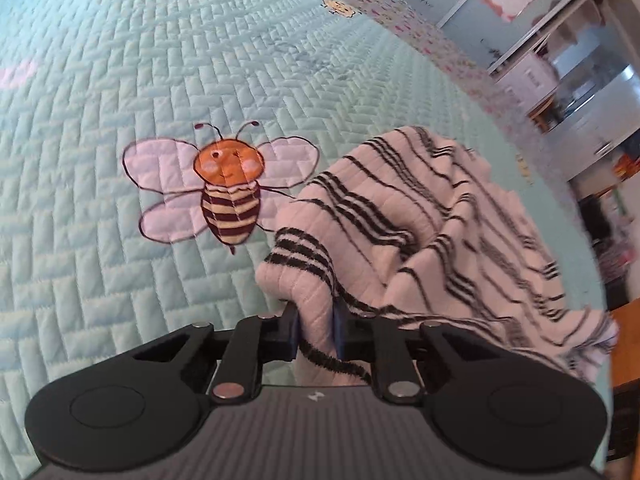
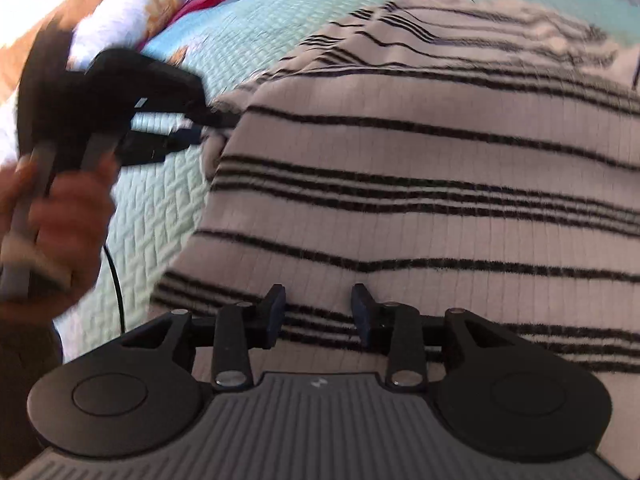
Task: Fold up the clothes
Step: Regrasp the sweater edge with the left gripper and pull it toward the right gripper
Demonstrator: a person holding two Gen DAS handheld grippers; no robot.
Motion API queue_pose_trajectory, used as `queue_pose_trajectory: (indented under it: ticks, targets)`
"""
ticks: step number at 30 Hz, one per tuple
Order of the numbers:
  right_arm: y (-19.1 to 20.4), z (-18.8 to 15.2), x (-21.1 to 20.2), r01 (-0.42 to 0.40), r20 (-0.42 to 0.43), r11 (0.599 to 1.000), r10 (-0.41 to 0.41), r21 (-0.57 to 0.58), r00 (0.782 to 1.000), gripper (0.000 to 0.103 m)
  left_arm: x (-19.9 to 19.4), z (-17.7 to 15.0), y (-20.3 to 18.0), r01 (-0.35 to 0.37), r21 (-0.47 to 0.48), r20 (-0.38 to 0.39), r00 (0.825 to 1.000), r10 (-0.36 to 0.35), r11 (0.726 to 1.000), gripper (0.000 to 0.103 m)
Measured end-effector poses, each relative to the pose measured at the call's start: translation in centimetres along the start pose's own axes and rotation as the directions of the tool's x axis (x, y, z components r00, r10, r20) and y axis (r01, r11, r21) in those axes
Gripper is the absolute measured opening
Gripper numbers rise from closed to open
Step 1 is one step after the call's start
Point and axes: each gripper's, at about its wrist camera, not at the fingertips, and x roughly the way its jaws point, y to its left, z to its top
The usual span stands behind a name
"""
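A white knit garment with thin black stripes (image 1: 440, 224) lies on a mint quilted bedspread (image 1: 120, 80). My left gripper (image 1: 315, 330) is shut on a hem edge of the garment and holds that part lifted and bunched. It also shows in the right wrist view (image 2: 200, 130), held by a hand, pinching the garment's left edge. My right gripper (image 2: 318, 314) is open, its fingertips (image 2: 276, 308) just over the flat striped fabric (image 2: 420, 184), holding nothing.
The bedspread carries a bee print (image 1: 228, 188) left of the garment. A pillow (image 2: 132, 12) lies at the far left in the right wrist view. A cable (image 2: 116, 280) hangs from the left gripper. Room furniture (image 1: 580, 80) stands beyond the bed.
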Motion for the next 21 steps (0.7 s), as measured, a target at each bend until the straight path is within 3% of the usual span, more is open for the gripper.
queue_pose_trajectory:
  ticks: [4, 13, 17, 21]
  targets:
    - [0.9, 0.5, -0.4, 0.045, -0.004, 0.997, -0.045, -0.058, 0.999, 0.040, 0.1, -0.2, -0.2, -0.026, 0.053, 0.022, 0.999, 0.025, 0.998, 0.012]
    - [0.8, 5.3, -1.3, 0.156, 0.122, 0.987, -0.150, -0.042, 0.981, 0.041, 0.2, 2.4, 1.1, -0.027, 0.052, 0.044, 0.999, 0.025, 0.998, 0.010]
    - [0.5, 6.3, 0.3, 0.201, 0.110, 0.980, -0.199, 0.000, 0.974, 0.041, -0.6, 3.9, 1.9, -0.074, 0.064, 0.097, 0.993, 0.067, 0.995, 0.010]
    - [0.8, 5.4, 2.1, 0.211, 0.062, 0.977, -0.210, -0.012, 0.976, 0.048, -0.6, 4.8, 3.0, -0.111, 0.065, 0.126, 0.987, 0.102, 0.992, 0.010]
